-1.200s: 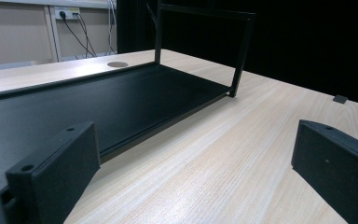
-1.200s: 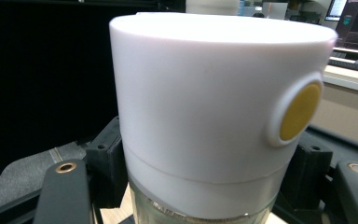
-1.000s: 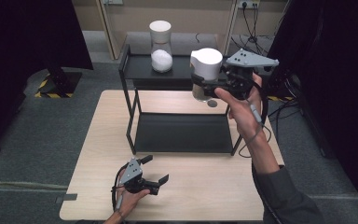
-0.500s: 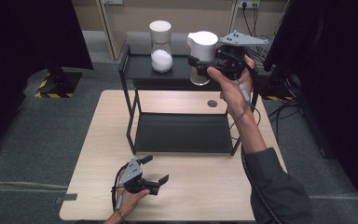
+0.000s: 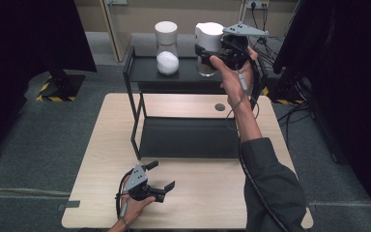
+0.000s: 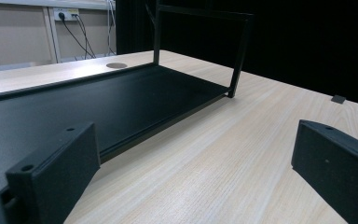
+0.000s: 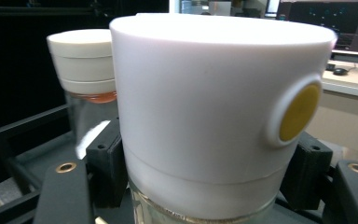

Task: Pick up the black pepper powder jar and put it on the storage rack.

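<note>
The right tool (image 5: 211,52) is up at the back, clamped on a glass jar with a tall white lid (image 5: 208,48); in the right gripper view its two black jaws press either side of the jar just under the lid, and a round yellow spot (image 7: 299,113) sits on the lid's side. The right hand (image 5: 232,77) holds it level with the top of a black rack (image 5: 183,76) that stands on the table (image 5: 207,198), the jar at the top shelf's right end; whether it touches the shelf I cannot tell. Beside it to the left, on that same shelf, stands a second jar (image 5: 166,48), white-lidded, with white powder in its lower part. Down at the near edge, the left tool (image 5: 164,175) lies low in the left hand (image 5: 134,205), jaws spread wide apart with nothing between them, pointing across the pale wood toward the rack's bottom shelf (image 6: 98,105).
</note>
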The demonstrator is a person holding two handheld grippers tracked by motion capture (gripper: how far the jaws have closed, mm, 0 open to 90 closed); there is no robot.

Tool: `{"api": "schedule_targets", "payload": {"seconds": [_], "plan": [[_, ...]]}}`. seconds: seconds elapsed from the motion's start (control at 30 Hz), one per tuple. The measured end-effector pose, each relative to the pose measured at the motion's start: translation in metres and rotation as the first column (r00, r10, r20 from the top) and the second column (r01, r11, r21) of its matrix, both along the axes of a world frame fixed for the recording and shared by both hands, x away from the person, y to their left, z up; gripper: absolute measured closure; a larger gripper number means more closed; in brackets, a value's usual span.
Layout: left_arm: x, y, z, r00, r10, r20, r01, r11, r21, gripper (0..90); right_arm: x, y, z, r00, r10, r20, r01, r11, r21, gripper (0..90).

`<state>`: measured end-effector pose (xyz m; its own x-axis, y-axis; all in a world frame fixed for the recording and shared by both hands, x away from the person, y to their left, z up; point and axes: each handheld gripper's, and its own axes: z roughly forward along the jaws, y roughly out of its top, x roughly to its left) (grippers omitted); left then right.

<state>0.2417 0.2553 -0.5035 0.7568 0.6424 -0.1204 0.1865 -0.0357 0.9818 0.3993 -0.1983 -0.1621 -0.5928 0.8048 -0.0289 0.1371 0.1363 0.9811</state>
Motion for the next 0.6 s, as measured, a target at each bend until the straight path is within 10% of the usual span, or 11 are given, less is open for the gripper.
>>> {"api": "schedule_targets", "payload": {"seconds": [0.6], "plan": [[0.000, 0.000, -0.001, 1.0000, -0.003, 0.001, 0.003, 1.0000, -0.001, 0.3, 0.017, 0.020, -0.011, 0.9977, -0.067, -0.002, 0.067, 0.998, -0.018, 30.8]]}}
